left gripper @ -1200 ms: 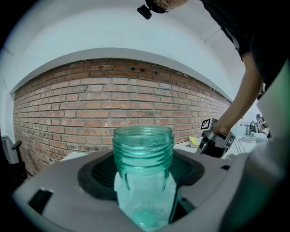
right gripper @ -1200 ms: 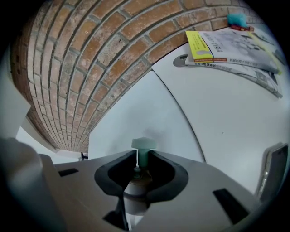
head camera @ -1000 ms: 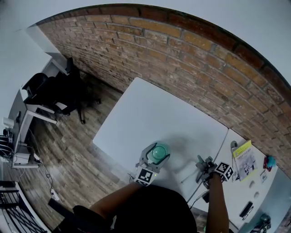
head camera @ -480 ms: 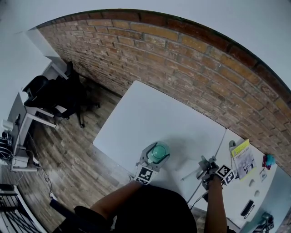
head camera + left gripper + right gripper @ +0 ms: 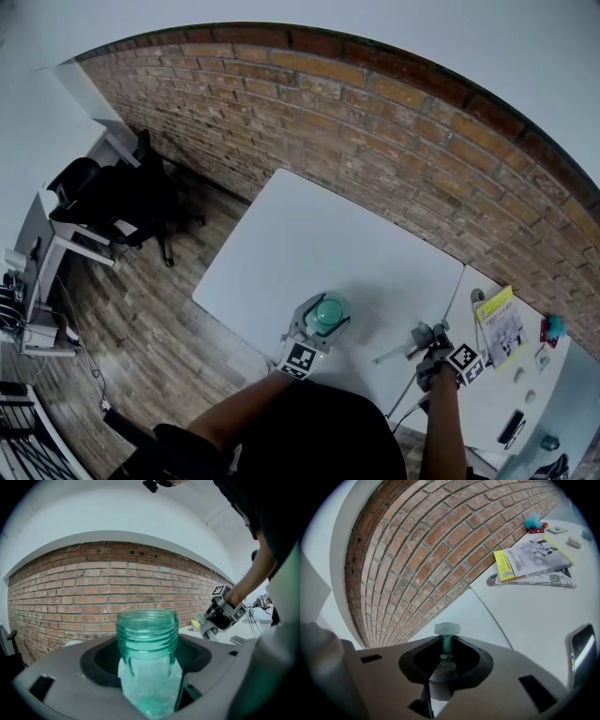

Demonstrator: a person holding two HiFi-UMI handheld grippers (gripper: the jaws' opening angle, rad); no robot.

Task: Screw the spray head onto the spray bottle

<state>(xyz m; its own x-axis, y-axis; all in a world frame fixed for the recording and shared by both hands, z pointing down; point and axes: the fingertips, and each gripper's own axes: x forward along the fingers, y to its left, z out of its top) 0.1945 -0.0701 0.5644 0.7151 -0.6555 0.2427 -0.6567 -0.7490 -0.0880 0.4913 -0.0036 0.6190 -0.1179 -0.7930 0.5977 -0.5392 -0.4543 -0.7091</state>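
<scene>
L tool [image 5: 319, 324] is clamped on the green spray bottle [image 5: 147, 653], jaws pressing its body from both sides. Bottle stands upright w/ its threaded neck open at the top. In head view the bottle is at the 6 o'clock edge of the white tabletop [image 5: 319, 234]; can't tell if its base rests on it. R tool [image 5: 424, 339] is at 3 o'clock from the bottle, well apart, jaws closed on the spray head [image 5: 446, 631]. In R tool view a pale top & teal stem poke out btwn the jaws. In head view the thin dip tube [image 5: 387, 356] sticks out of R tool toward 8 o'clock, its tip short of the bottle. R tool is near the seam where a 2nd tabletop [image 5: 525, 403] joins the first. On that one: a booklet w/ yellow spine [image 5: 533, 557] at 2 o'clock from R tool, a small blue item [image 5: 531, 521] beyond it by the brick wall [image 5: 375, 112], and a dark phone [image 5: 581, 651] at 4 o'clock. Black office chair [image 5: 117, 192] at 9 o'clock of head view, on the wood floor [image 5: 150, 309].
</scene>
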